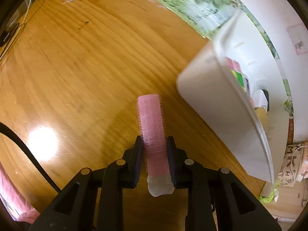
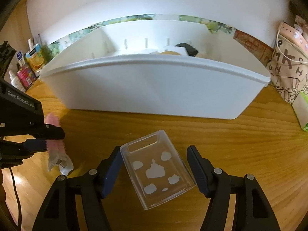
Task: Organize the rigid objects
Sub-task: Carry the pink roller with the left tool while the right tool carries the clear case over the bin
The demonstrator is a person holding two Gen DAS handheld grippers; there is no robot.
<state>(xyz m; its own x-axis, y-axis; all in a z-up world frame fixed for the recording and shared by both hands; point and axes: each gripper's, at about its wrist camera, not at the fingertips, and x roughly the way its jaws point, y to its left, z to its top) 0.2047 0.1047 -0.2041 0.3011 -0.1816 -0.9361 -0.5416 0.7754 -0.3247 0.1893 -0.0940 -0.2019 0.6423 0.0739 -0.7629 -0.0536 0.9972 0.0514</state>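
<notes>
The pink roller (image 1: 153, 127) is being gripped firmly by the left tool (image 1: 155, 150), clear of the counter (image 1: 77, 67) and just beside the white bin (image 1: 217, 115). The clear case (image 2: 156, 171) is lying flat on the counter before the bin, being straddled by the right tool (image 2: 154, 165); its jaws are standing apart, not yet pressing. Several items are already showing inside the bin. Both pieces are judged as still to be binned.

"GenRobot.AI" stands in pale letters on the left gripper's (image 2: 54, 144) black body, left of the white bin (image 2: 154, 88).
</notes>
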